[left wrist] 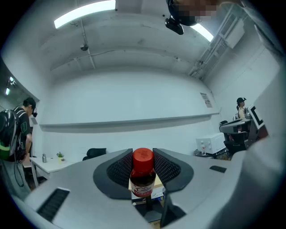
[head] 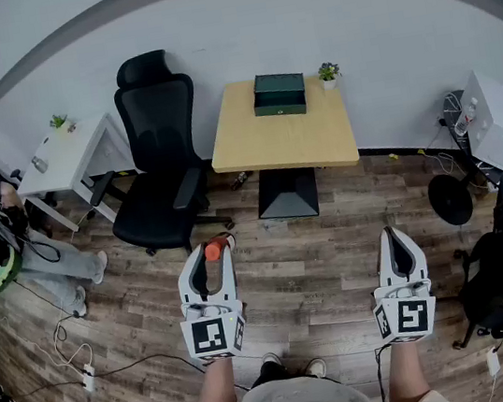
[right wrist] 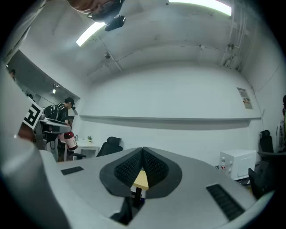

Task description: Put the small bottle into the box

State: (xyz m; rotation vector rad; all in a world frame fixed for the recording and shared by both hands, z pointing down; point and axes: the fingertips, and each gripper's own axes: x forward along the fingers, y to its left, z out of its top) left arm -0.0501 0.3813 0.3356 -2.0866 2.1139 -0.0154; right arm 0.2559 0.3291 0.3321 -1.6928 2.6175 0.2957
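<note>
We hold the left gripper (head: 212, 260) clamped on the small bottle (left wrist: 143, 173). Both ribbed pads press its sides, and the red cap stands upright between them. The right gripper (right wrist: 142, 165) is closed, its jaws meeting at the tips with nothing between them. Both grippers are over the wood floor (head: 318, 260). The dark green box (head: 279, 93) rests at the far edge of the table (head: 262, 146), well apart from the bottle. Its lid appears closed, though the view is too distant for certainty.
</note>
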